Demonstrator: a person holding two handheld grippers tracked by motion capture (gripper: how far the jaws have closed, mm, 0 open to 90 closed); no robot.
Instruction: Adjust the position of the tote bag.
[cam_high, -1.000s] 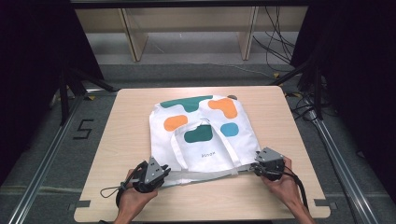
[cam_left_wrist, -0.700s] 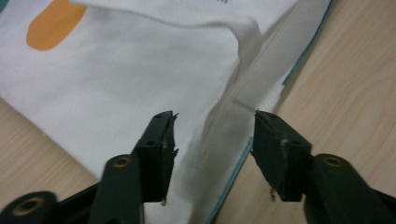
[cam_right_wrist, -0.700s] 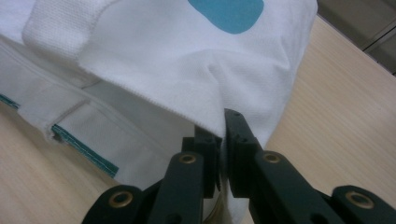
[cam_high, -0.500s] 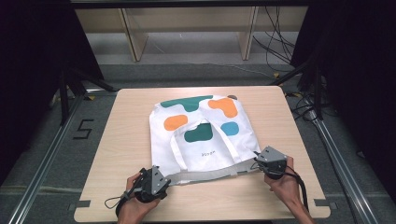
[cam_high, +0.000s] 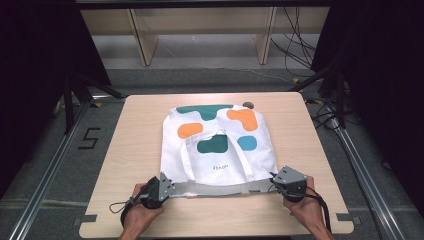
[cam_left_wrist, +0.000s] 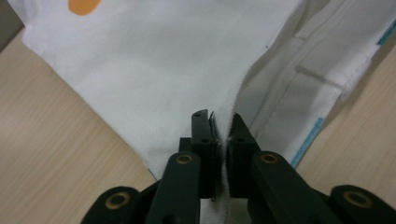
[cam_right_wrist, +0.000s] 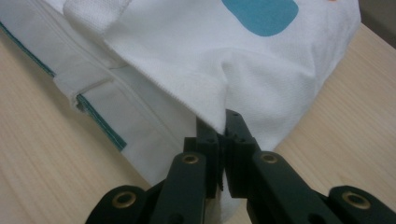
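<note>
Flat on pale wood, white cloth tote bag (cam_high: 218, 150) – both tools (cam_high: 170, 189) (cam_high: 280, 183) clenched on its hem.

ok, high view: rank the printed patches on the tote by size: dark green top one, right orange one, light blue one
1. dark green top patch, the largest.
2. right orange patch.
3. light blue patch, the smallest.
The top patch lies farther from the camera yet looks the biggest, so the order holds.

The high view looks forward and down on the light wooden table (cam_high: 130, 150) from six o'clock. Both gripper views ride close, facing twelve o'clock, sharing the white patterned cloth bag (cam_high: 220, 150) (cam_left_wrist: 154, 70) (cam_right_wrist: 261, 70).
</note>
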